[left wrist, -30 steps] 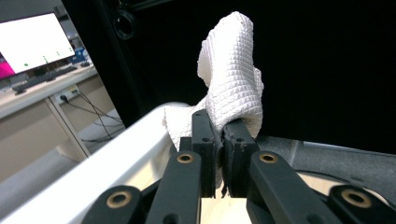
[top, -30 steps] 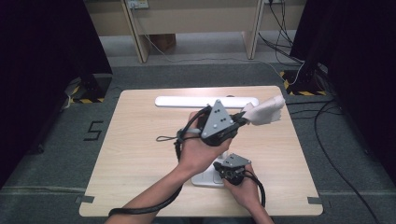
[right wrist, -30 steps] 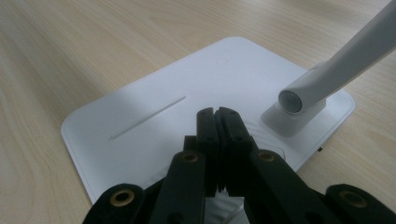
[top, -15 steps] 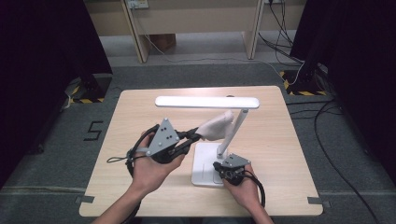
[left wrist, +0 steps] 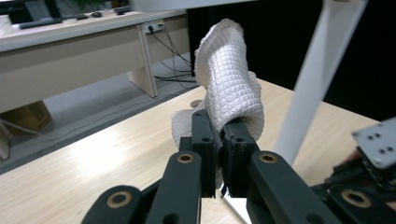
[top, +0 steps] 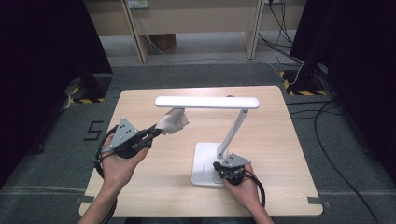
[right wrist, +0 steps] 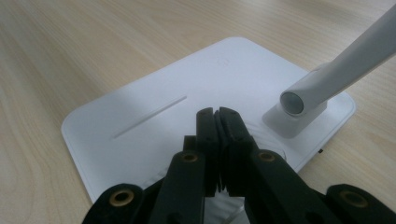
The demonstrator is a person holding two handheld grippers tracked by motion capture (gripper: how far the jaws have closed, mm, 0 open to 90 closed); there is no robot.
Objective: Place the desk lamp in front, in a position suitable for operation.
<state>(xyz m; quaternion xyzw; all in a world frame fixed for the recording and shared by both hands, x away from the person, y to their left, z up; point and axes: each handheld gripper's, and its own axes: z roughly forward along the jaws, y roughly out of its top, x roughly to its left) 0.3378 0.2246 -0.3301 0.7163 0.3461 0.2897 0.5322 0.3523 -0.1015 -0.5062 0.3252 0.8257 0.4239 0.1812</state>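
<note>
High view: my left claw (top: 155,132) grips the cloth (top: 172,122) to wipe the lamp (top: 207,102); my clenched right claw (top: 223,171) steadies its base (top: 203,161).

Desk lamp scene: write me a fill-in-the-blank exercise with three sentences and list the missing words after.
1. The left gripper is shut on a white ____.
2. The right gripper rests, jaws closed, on the lamp's flat white ____.
3. The cloth sits under the ____ end of the lamp head as the high view shows it.

Missing words: cloth; base; left
</note>
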